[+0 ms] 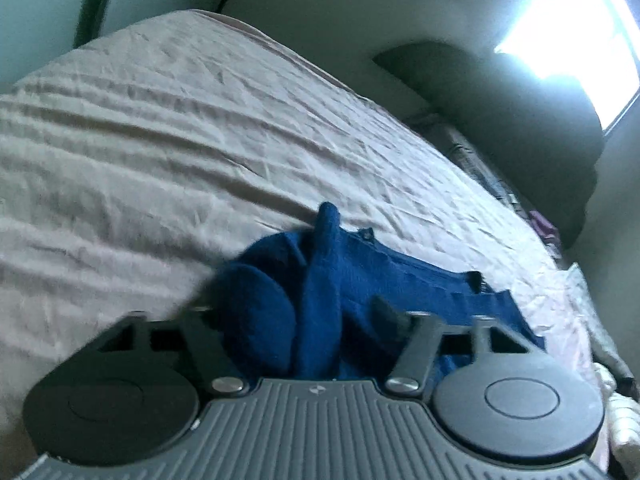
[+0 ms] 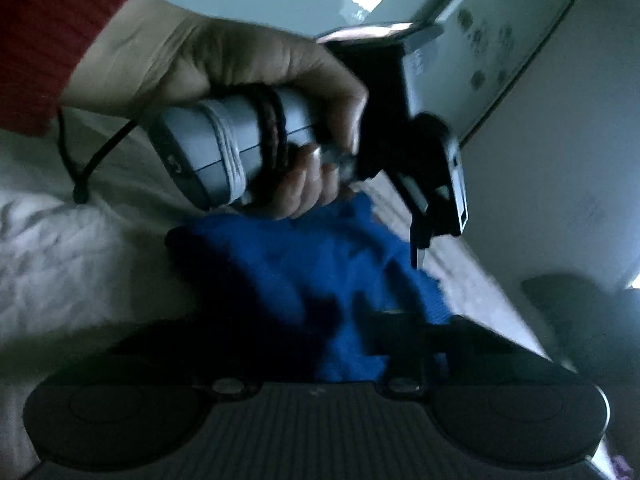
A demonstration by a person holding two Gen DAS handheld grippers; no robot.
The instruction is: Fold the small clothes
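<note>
Blue knitted fabric, a small dark-blue garment [image 1: 352, 284], lies bunched on the wrinkled beige bedsheet [image 1: 168, 152], toward the near right part of the bed as the left wrist view shows it. One narrow fold of it stands up as a ridge at the top of the heap; the rest spreads flat to the right, short of the bed's right edge.

Left gripper [image 1: 300, 312]: the two black fingers stand apart, with a thick bundle of the blue knit filling the space between them and running back to the grey ribbed body. The right fingertip [image 1: 386, 308] rests on the cloth; the left tip is hidden behind a rounded lobe of fabric. The fingers bear on the garment from both sides, a fairly wide hold.

Right gripper [image 2: 344, 312]: this view is dark and smeared (heavy motion blur). Blue cloth [image 2: 320, 264] reaches down between the finger bases, yet the tips are lost in shadow, so whether it grips the cloth or only stands over it cannot be told.

Same view, upper half: the person's left hand [image 2: 248, 92], in a red ribbed sleeve [image 2: 48, 32], wraps the grey cylindrical handle [image 2: 224, 148] of the other tool, directly above the garment. A thin black cord [image 2: 100, 156] hangs from that handle.
</note>
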